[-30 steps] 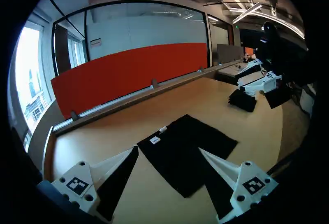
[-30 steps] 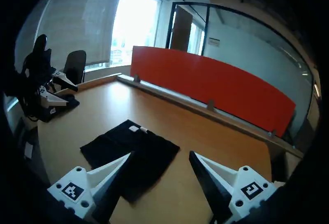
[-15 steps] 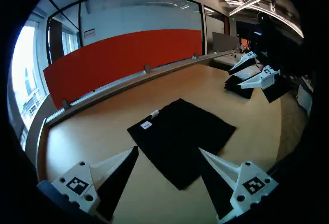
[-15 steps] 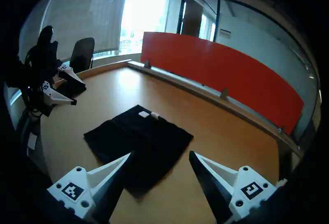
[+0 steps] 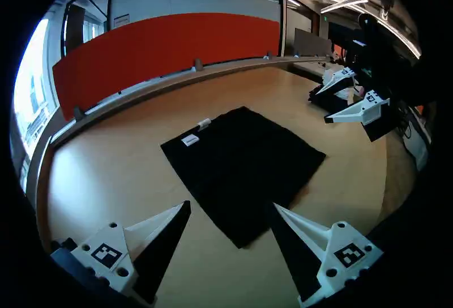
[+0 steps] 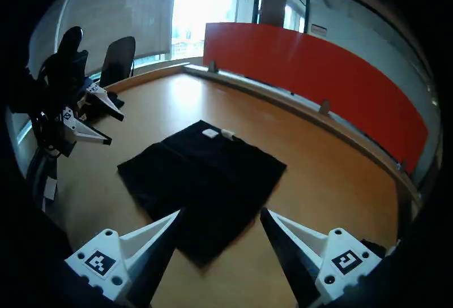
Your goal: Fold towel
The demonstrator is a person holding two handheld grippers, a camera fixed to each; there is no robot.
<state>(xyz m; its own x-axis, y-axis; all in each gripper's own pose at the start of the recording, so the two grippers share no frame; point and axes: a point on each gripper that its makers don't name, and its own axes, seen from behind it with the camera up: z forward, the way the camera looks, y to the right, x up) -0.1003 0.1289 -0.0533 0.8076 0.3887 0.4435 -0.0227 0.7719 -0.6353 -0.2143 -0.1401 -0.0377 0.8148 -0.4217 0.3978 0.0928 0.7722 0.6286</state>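
— What is the cloth like?
— The towel [image 5: 243, 166] is black, matte and soft, almost square. It lies flat on the smooth wooden table [image 5: 107, 166].
— Which way does it point?
— One corner points toward me, but I cannot tell its long axis.
— Your jaws?
— My left gripper [image 5: 231, 204] and right gripper [image 6: 221, 210] both stand wide apart and hold nothing.
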